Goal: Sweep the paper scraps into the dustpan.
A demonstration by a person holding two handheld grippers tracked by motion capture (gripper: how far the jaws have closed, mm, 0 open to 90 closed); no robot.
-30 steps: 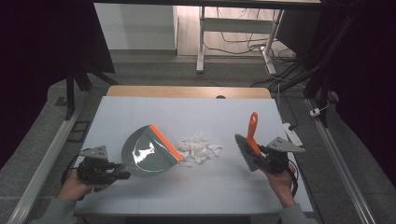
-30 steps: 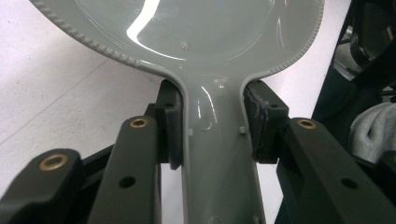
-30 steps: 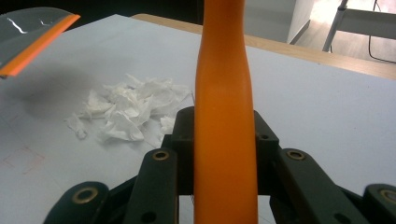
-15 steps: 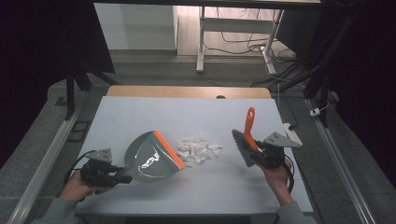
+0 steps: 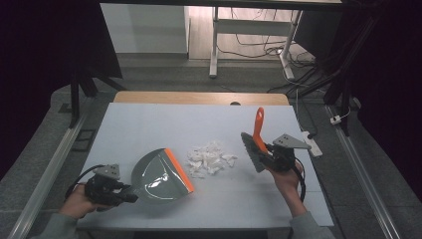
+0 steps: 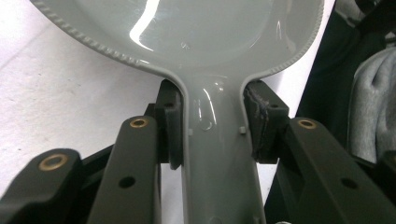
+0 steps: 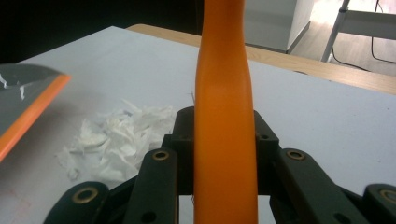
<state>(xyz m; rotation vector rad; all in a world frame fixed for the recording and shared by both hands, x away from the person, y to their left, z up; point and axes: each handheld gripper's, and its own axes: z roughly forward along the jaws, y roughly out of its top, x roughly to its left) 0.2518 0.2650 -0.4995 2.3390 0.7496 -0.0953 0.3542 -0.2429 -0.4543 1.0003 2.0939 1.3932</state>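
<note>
A grey dustpan (image 5: pixel 159 175) with an orange lip lies on the table, mouth toward a heap of white paper scraps (image 5: pixel 210 158). My left gripper (image 5: pixel 128 193) is shut on the dustpan handle (image 6: pixel 217 154), both pads pressed on its sides. To the right of the scraps, my right gripper (image 5: pixel 263 152) is shut on the orange handle (image 7: pixel 223 116) of a hand brush (image 5: pixel 253 144), held above the table with the handle pointing up. The scraps (image 7: pixel 119 137) lie between brush and dustpan lip (image 7: pixel 30 116).
The light table top (image 5: pixel 199 122) has a wooden strip along its far edge. Metal rails run down both sides. A desk frame and cables stand on the floor beyond the table. A power strip (image 5: pixel 311 142) lies off the table's right edge.
The right gripper has carried the brush leftward, closer to the scraps. The dustpan has swung so that it lies lower and flatter on the table.
</note>
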